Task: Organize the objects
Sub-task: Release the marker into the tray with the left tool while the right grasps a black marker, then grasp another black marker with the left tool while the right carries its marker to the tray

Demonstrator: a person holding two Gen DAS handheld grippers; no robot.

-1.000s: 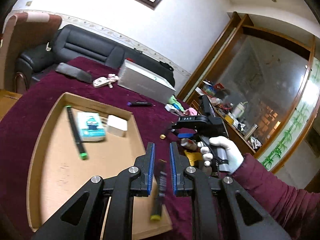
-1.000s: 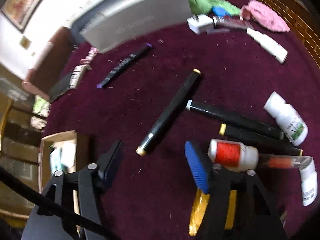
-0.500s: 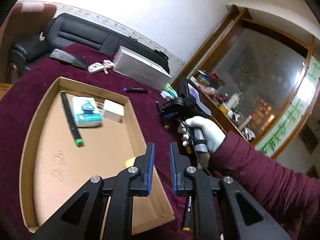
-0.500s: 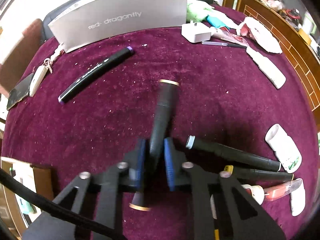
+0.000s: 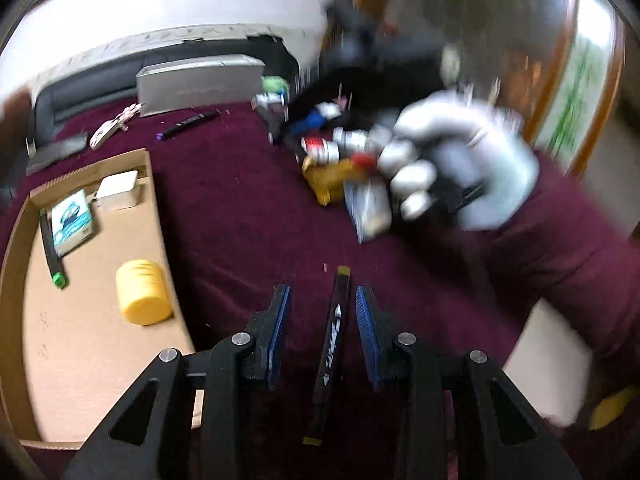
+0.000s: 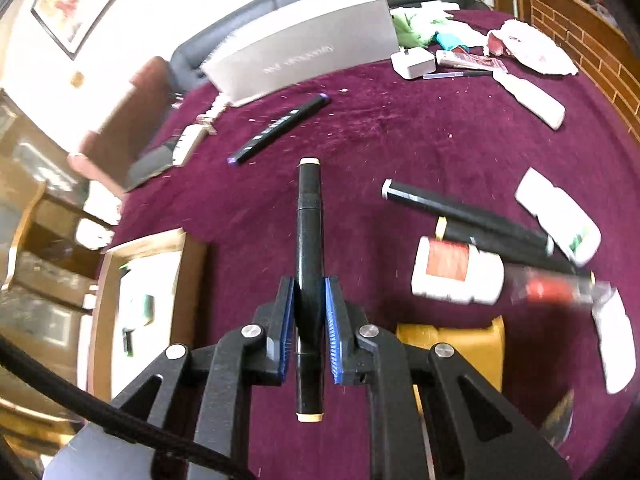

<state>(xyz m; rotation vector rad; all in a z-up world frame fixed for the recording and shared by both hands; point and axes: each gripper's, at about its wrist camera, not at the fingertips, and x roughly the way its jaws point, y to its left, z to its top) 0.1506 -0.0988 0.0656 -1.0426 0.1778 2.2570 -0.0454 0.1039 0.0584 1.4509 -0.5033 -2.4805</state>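
Beside the cardboard tray (image 5: 168,216), seen whole only from the left wrist: yellow roll (image 5: 142,298), booklet, white block inside. Right of the tray, left gripper (image 5: 322,334) opening around a yellow-tipped marker (image 5: 334,344), pads clear; clamped shut half a second ago. Farther right, right gripper (image 6: 309,320) clamped on a cream-capped marker (image 6: 308,224). Gloved hand (image 5: 460,164) blurred, probably gripping its handle.

Both the left gripper (image 5: 322,334) and the right gripper (image 6: 308,312) have black angular arms with silver screws and ribbed blue pads, while a white-gloved hand (image 5: 460,168) wears a maroon sleeve (image 5: 560,248).
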